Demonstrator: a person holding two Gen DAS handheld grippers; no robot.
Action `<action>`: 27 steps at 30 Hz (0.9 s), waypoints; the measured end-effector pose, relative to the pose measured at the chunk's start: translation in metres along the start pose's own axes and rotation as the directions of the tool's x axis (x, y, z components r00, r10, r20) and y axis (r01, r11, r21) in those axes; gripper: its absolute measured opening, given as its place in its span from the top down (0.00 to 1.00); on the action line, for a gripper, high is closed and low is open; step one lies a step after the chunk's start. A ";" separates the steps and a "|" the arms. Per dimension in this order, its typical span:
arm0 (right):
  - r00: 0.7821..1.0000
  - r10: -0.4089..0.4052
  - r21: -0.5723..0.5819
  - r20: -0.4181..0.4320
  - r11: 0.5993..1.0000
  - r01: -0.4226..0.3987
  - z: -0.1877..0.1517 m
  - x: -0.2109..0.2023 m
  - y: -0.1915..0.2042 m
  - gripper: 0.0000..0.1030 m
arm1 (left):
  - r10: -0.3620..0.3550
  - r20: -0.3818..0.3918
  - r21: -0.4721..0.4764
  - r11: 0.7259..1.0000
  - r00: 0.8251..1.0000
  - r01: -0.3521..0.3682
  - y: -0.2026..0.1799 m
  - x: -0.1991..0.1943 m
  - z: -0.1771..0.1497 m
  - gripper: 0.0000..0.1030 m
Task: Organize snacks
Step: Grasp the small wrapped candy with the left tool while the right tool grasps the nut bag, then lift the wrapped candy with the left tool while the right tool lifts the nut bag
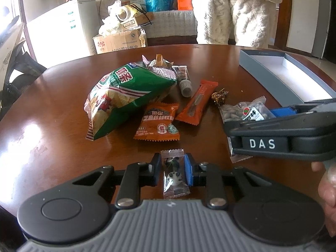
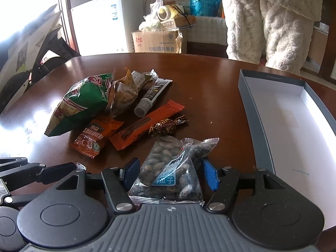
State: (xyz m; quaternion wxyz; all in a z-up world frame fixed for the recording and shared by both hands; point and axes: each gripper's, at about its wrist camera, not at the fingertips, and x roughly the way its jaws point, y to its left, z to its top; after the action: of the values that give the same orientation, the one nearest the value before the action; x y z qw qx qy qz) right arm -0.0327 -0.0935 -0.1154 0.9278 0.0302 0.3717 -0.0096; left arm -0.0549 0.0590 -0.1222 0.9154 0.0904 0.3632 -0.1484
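The left claw [image 1: 173, 171] sits low over the near edge of the brown table [image 1: 52, 105], its jaws drawn in on either side of a small clear-wrapped candy [image 1: 174, 175] with a panda face on it. The blue pad [image 1: 188, 172] meets the wrapper's right edge and the dark pad meets its left, so the claw is clenched on the candy, which lies on the table.

To the right, the right claw [image 2: 169, 169] has its jaws standing partly apart around a clear packet of seeds [image 2: 168, 172] with a blue label. Both pads stand at the packet's sides; whether they press on it cannot be told.

Farther out on the table lies the pile of snacks: a green chip bag [image 1: 126, 96] at the left, an orange square packet [image 1: 158, 121] in front of it, a long orange bar [image 1: 197, 103] to its right, a small tube [image 1: 183, 79] with a grey cap behind it, and a brown-and-gold wrapped sweet [image 2: 166, 126] just beyond the seed packet. A tan crinkled bag [image 2: 126, 92] leans behind the green one.

At the far right of the table rests an open grey box [image 2: 250, 113] with a white inside, well apart from the pile. Beyond the table stands a person in cream fleece clothing [image 2: 273, 21], beside a cardboard box [image 2: 157, 42] and a white fridge [image 2: 105, 21].
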 end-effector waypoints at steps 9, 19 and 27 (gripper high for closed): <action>1.000 0.003 0.000 -0.008 1.000 -0.003 0.001 0.001 0.001 0.41 | 0.000 -0.001 0.004 1.000 1.000 0.000 -0.001 -0.001 0.000 0.77; 1.000 0.002 0.000 -0.010 1.000 -0.002 0.002 0.002 0.000 0.41 | -0.013 -0.001 0.002 1.000 1.000 0.013 -0.002 -0.001 -0.001 0.79; 1.000 0.006 0.011 -0.012 1.000 -0.006 0.002 0.003 0.000 0.41 | -0.022 -0.014 -0.021 1.000 1.000 0.022 0.004 -0.001 0.002 0.79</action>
State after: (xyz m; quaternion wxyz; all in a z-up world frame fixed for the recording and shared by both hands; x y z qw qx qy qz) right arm -0.0289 -0.0938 -0.1161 0.9255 0.0364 0.3769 -0.0086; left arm -0.0524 0.0622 -0.1198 0.9120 0.0780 0.3722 -0.1540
